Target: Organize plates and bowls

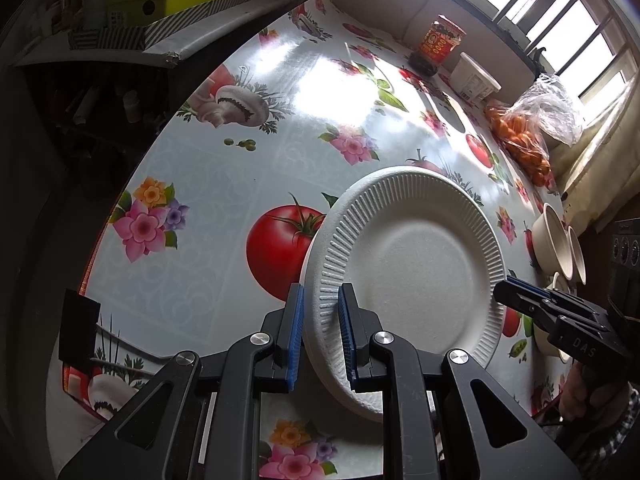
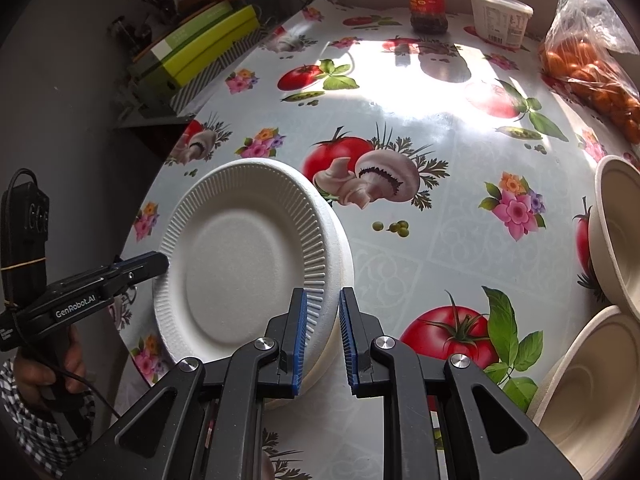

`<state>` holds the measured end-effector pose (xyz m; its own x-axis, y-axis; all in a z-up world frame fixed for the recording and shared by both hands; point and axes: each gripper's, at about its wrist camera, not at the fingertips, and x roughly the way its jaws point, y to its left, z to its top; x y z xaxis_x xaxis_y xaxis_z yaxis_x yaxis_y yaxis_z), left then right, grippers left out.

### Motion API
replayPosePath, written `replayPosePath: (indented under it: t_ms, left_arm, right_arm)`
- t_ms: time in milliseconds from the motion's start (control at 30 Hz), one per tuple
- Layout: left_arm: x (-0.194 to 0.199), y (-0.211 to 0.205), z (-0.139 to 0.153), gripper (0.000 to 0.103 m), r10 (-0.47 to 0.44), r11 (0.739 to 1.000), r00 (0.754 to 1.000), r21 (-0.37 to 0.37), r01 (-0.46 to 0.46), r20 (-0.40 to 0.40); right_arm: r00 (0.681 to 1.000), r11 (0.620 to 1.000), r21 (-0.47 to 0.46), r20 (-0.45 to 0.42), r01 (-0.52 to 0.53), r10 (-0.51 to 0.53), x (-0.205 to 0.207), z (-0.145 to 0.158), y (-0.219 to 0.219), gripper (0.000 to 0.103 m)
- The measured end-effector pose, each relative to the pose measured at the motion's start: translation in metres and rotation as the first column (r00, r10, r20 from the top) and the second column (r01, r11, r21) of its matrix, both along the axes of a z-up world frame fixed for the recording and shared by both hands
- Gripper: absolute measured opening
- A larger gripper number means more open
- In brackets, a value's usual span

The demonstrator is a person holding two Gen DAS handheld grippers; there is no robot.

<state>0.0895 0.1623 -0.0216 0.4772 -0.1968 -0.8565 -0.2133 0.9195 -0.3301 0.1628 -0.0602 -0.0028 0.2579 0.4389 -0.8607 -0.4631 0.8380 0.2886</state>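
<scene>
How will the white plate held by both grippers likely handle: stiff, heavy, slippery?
The plate looks like matte foam or pulp, so probably very light. Its ribbed rim sits between the left gripper pads, likely gripping well but denting if squeezed. The right gripper straddles the opposite rim; it may flex.

White lettering reading "GenRobot.AI" is showing along the black body of my left gripper point(image 2: 162, 264), seen from the right wrist camera. From the left wrist camera, the raised letters "DAS" are standing out on the black body of my right gripper point(image 1: 505, 290). At the far edge of the table, a red jar point(image 1: 441, 40) is displaying yellow figures that look like "0800" on its label, though they are blurring. A white tub point(image 2: 499, 16) beside it is carrying a panel of fine print that is too small to read.
</scene>
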Motion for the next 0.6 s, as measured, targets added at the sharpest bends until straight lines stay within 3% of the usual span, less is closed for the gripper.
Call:
replayPosePath:
  t_ms: [600]
  left_arm:
    - [-0.0011,-0.0085,0.0013,0.018,-0.010,0.997,1.000,0.073,0.010,0.006]
  right_arm:
    - [1.000,1.000,-0.022,0.026,-0.005,0.005,-0.0015,0.0013,0.0009,0.017]
